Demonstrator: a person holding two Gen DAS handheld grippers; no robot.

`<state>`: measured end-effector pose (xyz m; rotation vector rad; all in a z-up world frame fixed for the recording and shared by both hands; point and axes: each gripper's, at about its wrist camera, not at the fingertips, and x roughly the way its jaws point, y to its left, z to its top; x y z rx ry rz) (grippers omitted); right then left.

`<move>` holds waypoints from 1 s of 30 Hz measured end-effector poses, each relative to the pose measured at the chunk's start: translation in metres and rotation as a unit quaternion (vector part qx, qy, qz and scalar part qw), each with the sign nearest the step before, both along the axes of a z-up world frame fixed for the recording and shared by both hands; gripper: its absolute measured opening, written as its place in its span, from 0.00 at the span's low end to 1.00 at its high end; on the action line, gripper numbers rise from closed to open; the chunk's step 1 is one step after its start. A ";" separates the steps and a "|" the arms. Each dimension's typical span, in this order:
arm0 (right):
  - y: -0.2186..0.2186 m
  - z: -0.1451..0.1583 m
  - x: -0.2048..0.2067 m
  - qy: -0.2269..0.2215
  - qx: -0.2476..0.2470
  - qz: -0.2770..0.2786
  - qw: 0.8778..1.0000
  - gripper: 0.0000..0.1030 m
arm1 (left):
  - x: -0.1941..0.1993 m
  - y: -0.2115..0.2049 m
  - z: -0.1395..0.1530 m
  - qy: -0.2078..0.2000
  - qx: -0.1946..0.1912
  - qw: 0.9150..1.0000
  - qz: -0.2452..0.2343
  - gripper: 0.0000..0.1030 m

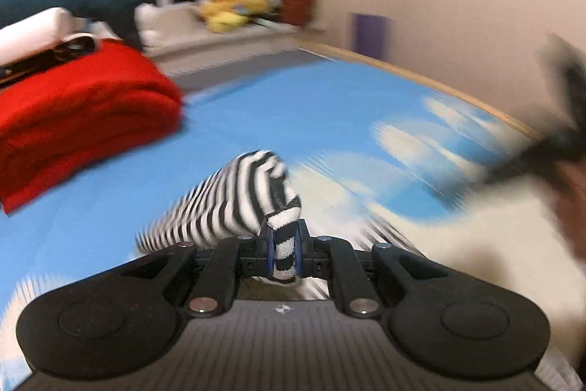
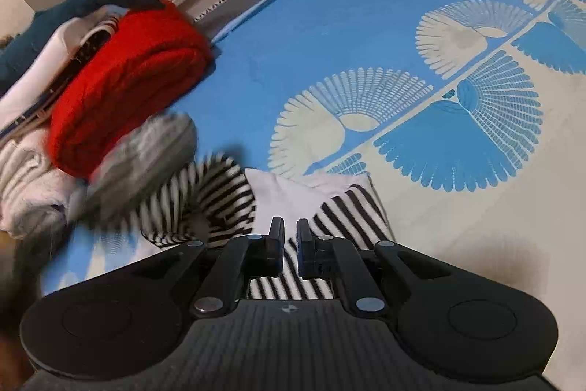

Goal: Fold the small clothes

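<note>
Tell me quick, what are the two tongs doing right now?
Left tongs: closed on a fold of the striped cloth.
Right tongs: closed, nothing seen pinched; they sit just over the striped cloth.

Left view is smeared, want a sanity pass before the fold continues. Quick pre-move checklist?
1. Left tongs clamped on striped cloth: ok, a bunched edge sits between the pads.
2. Right tongs gripping the cloth: cannot tell; shut above the stripes, no fabric visibly pinched.
3. Cloth lying flat: not ok, one end is lifted and curled.
4. Blue bedspread ahead free for laying down: ok.
5. Red blanket apart from the cloth: cannot tell, blur covers the gap.
</note>
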<state>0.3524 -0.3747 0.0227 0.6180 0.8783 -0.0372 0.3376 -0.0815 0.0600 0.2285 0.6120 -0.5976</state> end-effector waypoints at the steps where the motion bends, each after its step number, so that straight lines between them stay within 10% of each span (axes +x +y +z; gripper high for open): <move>1: 0.001 0.003 -0.003 -0.006 0.001 0.003 1.000 0.07 | -0.037 0.004 -0.008 0.030 0.003 0.999 -0.013 0.13; 4: 0.005 0.007 -0.010 -0.009 0.002 0.009 1.000 0.07 | -0.113 0.010 -0.040 0.112 0.042 0.992 -0.038 0.24; 7: 0.010 0.005 -0.017 -0.004 0.007 0.015 1.000 0.07 | -0.142 0.021 -0.050 0.102 0.050 0.993 -0.022 0.24; 12: 0.022 -0.006 -0.030 0.015 0.007 0.026 1.000 0.07 | -0.101 0.056 -0.052 0.121 -0.037 0.986 0.105 0.24; 17: 0.049 -0.036 -0.027 0.062 -0.007 0.067 0.996 0.29 | -0.050 0.076 -0.081 0.222 -0.143 0.940 0.219 0.32; 27: 0.071 -0.104 -0.009 0.163 -0.014 0.078 0.983 0.42 | 0.002 0.064 -0.141 0.327 -0.129 0.903 0.248 0.45; 30: 0.075 -0.113 -0.004 0.177 -0.013 0.077 0.981 0.46 | 0.009 0.058 -0.145 0.327 -0.115 0.904 0.252 0.25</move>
